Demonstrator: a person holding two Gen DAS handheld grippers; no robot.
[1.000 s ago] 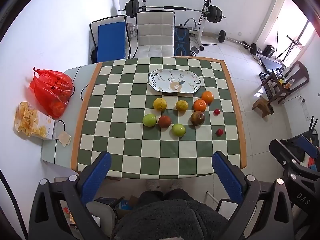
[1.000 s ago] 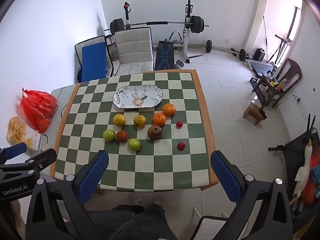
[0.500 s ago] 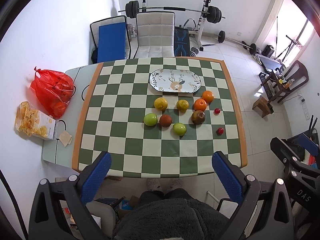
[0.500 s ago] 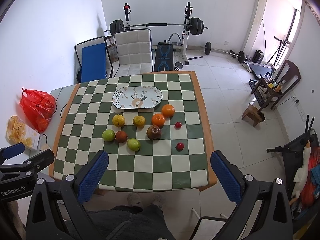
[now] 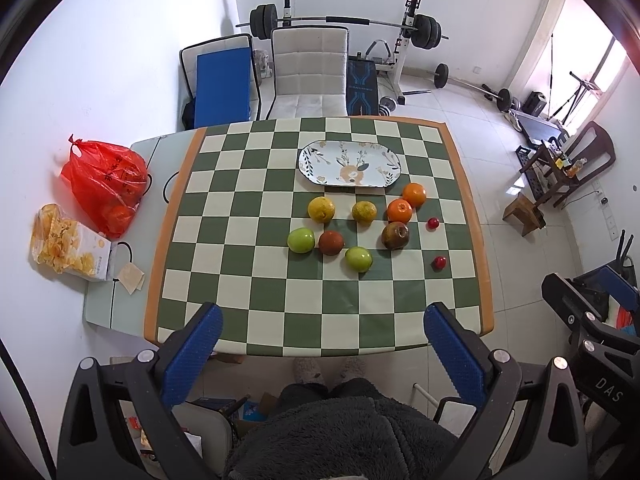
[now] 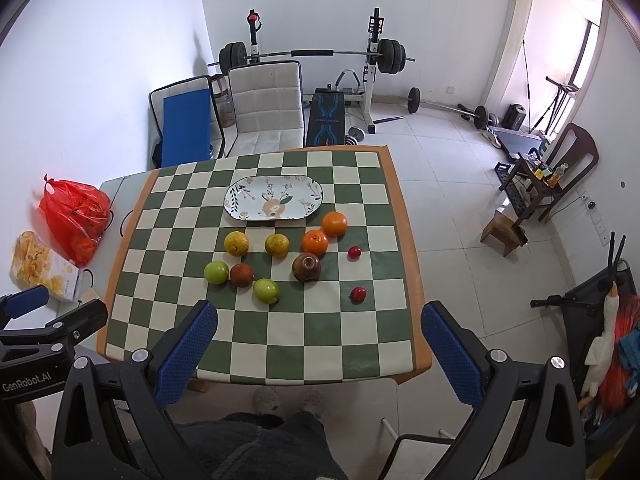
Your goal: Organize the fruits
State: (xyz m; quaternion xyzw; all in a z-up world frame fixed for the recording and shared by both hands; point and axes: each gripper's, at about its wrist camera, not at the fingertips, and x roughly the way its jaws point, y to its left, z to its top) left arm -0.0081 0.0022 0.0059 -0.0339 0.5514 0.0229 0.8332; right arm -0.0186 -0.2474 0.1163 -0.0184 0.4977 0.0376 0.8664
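Several fruits lie loose on the checkered table (image 5: 256, 320): two yellow citrus (image 5: 321, 209), two oranges (image 5: 399, 211), two green apples (image 5: 301, 239), a dark red fruit (image 5: 331, 242), a brown-red fruit (image 5: 395, 235) and two small red ones (image 5: 439, 262). An empty oval patterned plate (image 5: 349, 164) (image 6: 274, 197) sits behind them. Both grippers hover high above the table's near edge. My left gripper (image 5: 323, 344) is open with nothing between its blue pads. My right gripper (image 6: 320, 342) is open too and holds nothing.
A red plastic bag (image 5: 102, 184) and a snack box (image 5: 68, 250) rest on a white side surface left of the table. Chairs (image 5: 308, 74) and a barbell rack (image 5: 344, 24) stand behind. A person's legs and slippers show below the near table edge.
Both views have drifted slightly, the table sitting a little lower in frame. Fruits and plate have not moved. Both grippers stay open.
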